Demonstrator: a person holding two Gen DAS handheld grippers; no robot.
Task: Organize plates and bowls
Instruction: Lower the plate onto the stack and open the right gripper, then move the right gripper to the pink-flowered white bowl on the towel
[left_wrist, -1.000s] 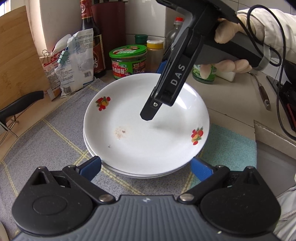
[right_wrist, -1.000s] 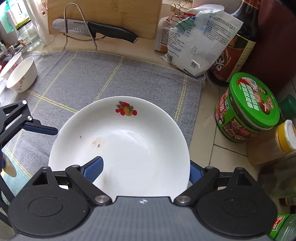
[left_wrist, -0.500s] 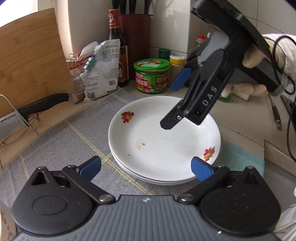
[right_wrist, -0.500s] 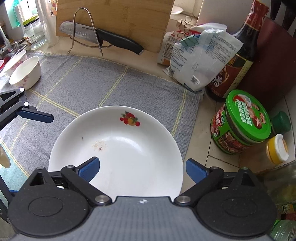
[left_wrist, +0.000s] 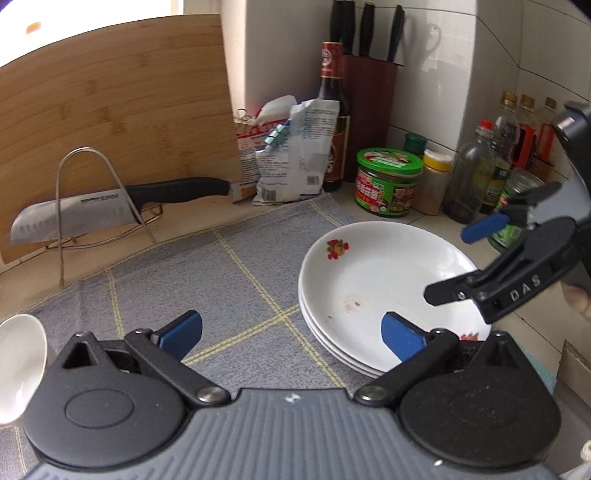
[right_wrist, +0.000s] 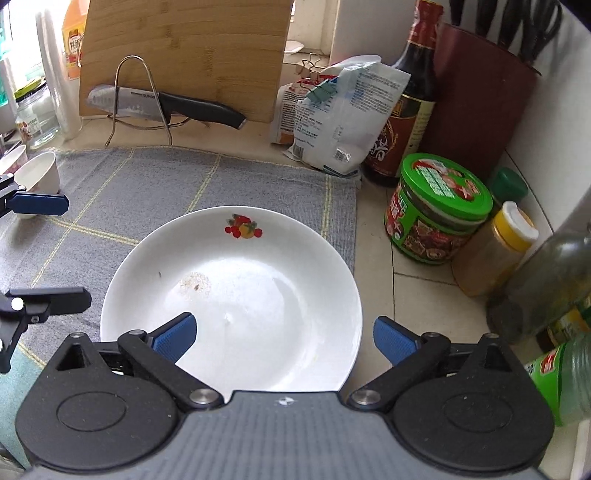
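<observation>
A stack of white plates (left_wrist: 384, 280) with fruit prints sits on the grey cloth (left_wrist: 207, 280); it also shows in the right wrist view (right_wrist: 258, 295). My left gripper (left_wrist: 291, 334) is open and empty, above the cloth just left of the stack. My right gripper (right_wrist: 284, 338) is open and empty, above the near rim of the top plate; it shows from the side in the left wrist view (left_wrist: 469, 258). A white bowl (left_wrist: 18, 365) stands at the cloth's left edge, also seen in the right wrist view (right_wrist: 38, 175).
A knife (left_wrist: 110, 206) rests on a wire stand before a bamboo board (left_wrist: 110, 129). Bags (left_wrist: 291, 155), a sauce bottle (left_wrist: 334, 110), a knife block (left_wrist: 369, 110), a green-lidded jar (left_wrist: 388, 184) and several bottles (left_wrist: 476, 173) line the back and right.
My left gripper pulled back and swung left, so the plates now sit to its right and the bowl has come into view. My right gripper rose and drew back from the plate.
</observation>
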